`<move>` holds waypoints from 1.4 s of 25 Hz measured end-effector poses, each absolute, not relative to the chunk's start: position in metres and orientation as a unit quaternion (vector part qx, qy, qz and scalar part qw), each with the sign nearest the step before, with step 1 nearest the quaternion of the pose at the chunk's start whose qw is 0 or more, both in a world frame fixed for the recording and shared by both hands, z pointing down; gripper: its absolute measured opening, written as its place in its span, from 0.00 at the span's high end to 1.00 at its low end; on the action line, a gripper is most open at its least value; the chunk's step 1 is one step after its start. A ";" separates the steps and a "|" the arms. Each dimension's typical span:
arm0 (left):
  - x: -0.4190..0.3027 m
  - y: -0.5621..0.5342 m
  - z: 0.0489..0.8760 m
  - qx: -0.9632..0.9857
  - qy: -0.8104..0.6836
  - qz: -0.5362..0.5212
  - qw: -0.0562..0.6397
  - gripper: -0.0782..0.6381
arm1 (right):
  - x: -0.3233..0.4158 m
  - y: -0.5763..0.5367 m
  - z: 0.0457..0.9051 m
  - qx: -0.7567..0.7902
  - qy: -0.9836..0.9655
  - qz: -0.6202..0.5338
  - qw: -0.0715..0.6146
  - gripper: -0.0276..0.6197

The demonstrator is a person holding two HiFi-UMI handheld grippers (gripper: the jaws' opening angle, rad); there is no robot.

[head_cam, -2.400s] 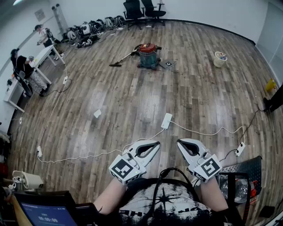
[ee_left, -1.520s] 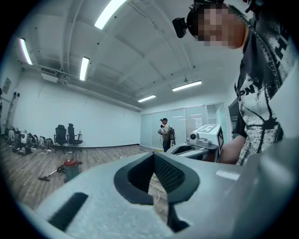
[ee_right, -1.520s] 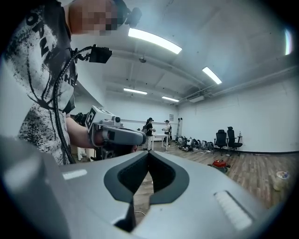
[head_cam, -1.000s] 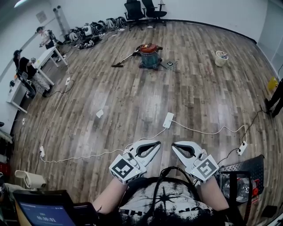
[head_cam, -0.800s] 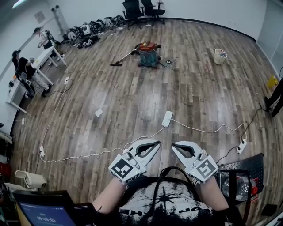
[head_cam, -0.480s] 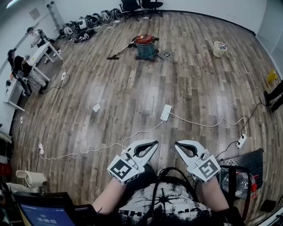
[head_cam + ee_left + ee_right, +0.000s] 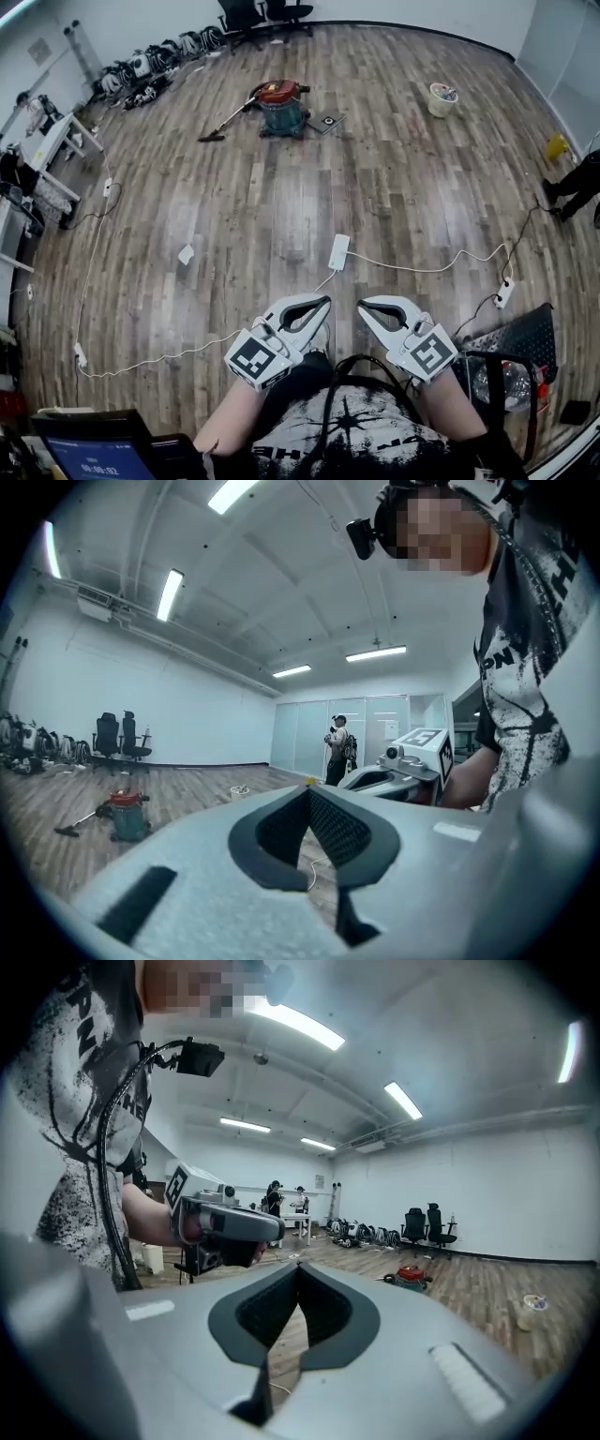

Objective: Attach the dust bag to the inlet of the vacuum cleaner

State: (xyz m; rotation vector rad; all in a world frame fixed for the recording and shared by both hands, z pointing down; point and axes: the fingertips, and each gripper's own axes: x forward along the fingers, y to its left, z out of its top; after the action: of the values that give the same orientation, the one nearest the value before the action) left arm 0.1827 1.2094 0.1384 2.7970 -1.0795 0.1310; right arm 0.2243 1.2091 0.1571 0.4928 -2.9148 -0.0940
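Left gripper (image 7: 307, 789), ribbed black pads (image 7: 339, 825) together

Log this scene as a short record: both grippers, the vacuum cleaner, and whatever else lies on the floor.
left gripper: fingers shut, nothing between them, held low in front of the person
right gripper: fingers shut, empty, beside the left one
vacuum cleaner: red-topped, standing on the floor far ahead
dust bag: cannot be made out
power strip: white, on the floor between grippers and vacuum cleaner
bucket: pale, far right
task stage: not begun, both grippers far from the vacuum cleaner
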 end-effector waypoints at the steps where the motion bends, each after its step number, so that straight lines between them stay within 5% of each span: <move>1: 0.178 1.197 0.136 0.932 -0.355 0.044 0.065 0.89 | 0.218 1.197 0.154 0.165 -0.981 -0.039 0.099 0.95; 6: 0.162 1.148 0.106 0.948 -0.319 -0.001 0.008 0.89 | 0.186 1.144 0.126 0.178 -0.978 -0.065 0.087 0.95; 22: 0.114 1.061 0.118 0.964 -0.263 0.020 -0.001 0.89 | 0.144 1.050 0.127 0.255 -0.963 -0.009 0.085 0.95; 35: 0.114 1.019 0.138 0.964 -0.258 0.024 0.055 0.89 | 0.181 1.000 0.137 0.297 -0.950 0.002 0.096 0.95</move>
State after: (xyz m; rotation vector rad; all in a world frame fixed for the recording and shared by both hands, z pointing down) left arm 0.1140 1.0188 0.1376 2.9265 -0.7841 0.0741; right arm 0.1805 0.9997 0.1374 0.8805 -2.8141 0.0072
